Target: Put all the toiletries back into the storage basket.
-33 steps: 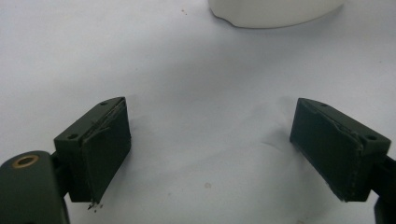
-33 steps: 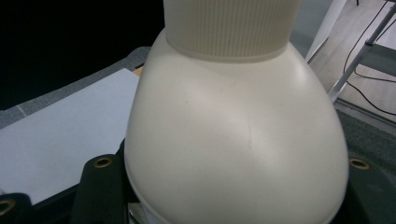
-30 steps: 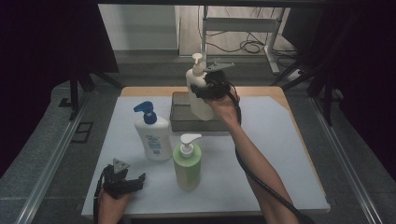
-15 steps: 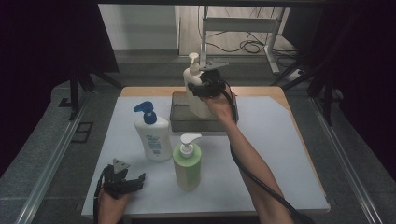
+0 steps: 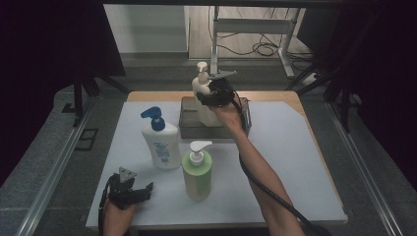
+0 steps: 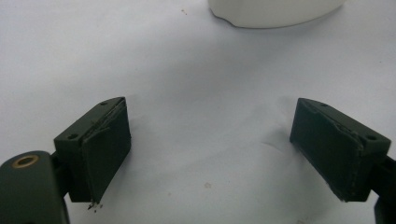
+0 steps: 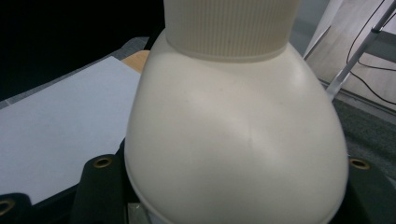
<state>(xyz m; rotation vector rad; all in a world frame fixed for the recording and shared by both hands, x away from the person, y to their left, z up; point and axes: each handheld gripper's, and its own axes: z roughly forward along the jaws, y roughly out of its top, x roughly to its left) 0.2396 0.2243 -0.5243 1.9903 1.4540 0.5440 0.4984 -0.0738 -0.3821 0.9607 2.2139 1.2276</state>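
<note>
A cream pump bottle [image 5: 200, 89] stands upright with its lower part inside a dark grey bin [image 5: 189, 130] at the back of the table. My right gripper [image 5: 214, 96] is shut on its body just below the shoulder. In the right gripper view the bottle [image 7: 233, 130] bulges close between the jaws. Whether its base rests on the bin floor I cannot tell. My left gripper [image 5: 141, 191] lies on the white mat at the front left. Its jaws are open with nothing between them [image 6: 210, 154].
A white bottle with a blue pump [image 5: 161, 145] stands left of centre, and its base [image 6: 275, 11] lies ahead of the left jaws. A green bottle with a white pump [image 5: 198, 175] stands in front of it. The white mat [image 5: 290, 162] covers the table.
My right hand has lowered the cream bottle and shifted it slightly left, down into the bin. The left gripper has stayed put.
</note>
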